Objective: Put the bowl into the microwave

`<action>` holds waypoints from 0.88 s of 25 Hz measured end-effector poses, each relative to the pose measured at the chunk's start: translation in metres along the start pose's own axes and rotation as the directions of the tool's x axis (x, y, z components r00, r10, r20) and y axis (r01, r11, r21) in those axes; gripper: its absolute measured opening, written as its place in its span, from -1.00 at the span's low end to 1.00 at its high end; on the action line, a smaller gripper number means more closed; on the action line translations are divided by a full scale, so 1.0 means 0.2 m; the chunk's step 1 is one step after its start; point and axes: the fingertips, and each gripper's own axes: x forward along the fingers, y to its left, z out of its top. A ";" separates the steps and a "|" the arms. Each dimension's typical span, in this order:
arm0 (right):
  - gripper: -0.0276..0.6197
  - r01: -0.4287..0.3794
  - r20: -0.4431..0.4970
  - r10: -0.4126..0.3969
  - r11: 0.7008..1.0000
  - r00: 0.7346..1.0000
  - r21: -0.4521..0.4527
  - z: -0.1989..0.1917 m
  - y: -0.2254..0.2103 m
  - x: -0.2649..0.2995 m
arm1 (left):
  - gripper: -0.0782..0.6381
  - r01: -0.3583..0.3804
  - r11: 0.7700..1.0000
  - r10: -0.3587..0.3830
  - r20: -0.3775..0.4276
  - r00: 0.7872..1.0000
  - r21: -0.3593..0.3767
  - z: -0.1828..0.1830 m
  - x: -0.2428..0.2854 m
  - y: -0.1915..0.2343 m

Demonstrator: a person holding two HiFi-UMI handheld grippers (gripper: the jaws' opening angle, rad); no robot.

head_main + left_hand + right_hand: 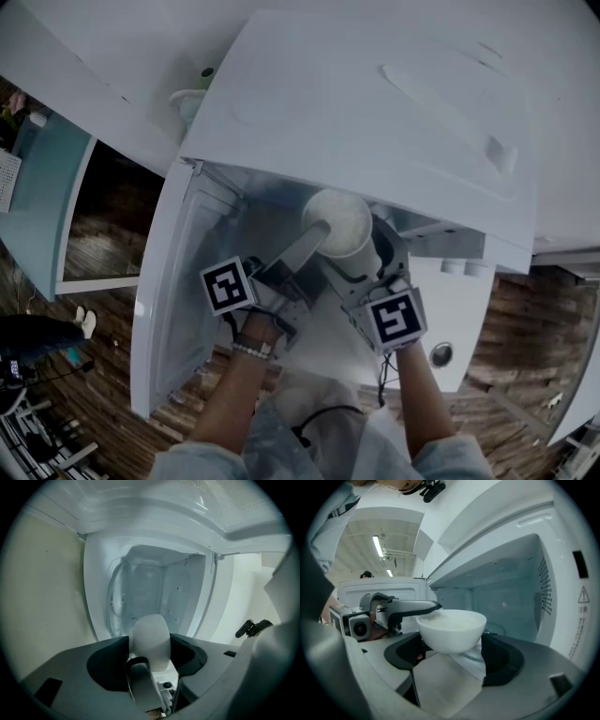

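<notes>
Holding bowl (451, 630) upright, mouth up — left hand-held gripper (150, 644) clamped on rim | right hand-held gripper (452, 656) apart around it

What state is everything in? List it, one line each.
microwave door: swung open.
bowl: upright, filled with something white, in the air before the microwave.
left gripper: shut on the bowl's rim.
right gripper: open, bowl between its jaws.
</notes>
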 end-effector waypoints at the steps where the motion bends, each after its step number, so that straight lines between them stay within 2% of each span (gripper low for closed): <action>1: 0.35 0.002 -0.002 -0.002 1.000 1.000 0.003 -0.01 -0.01 0.01 | -0.10 -0.006 1.000 0.006 0.001 1.000 0.000 0.01 0.01 0.01; 8: 0.35 0.022 -0.040 -0.020 0.999 0.999 0.049 -0.10 -0.06 0.07 | -0.10 -0.044 0.999 0.044 -0.011 0.999 0.006 0.05 0.05 0.11; 13: 0.35 0.031 -0.062 -0.030 0.999 0.998 0.010 -0.13 -0.07 0.11 | -0.10 -0.103 0.995 0.103 -0.010 0.995 0.013 0.05 0.05 0.19; 22: 0.35 0.064 -0.081 -0.061 0.997 0.995 0.040 -0.15 -0.09 0.14 | -0.11 -0.130 0.991 0.131 -0.015 0.991 0.039 0.08 0.06 0.20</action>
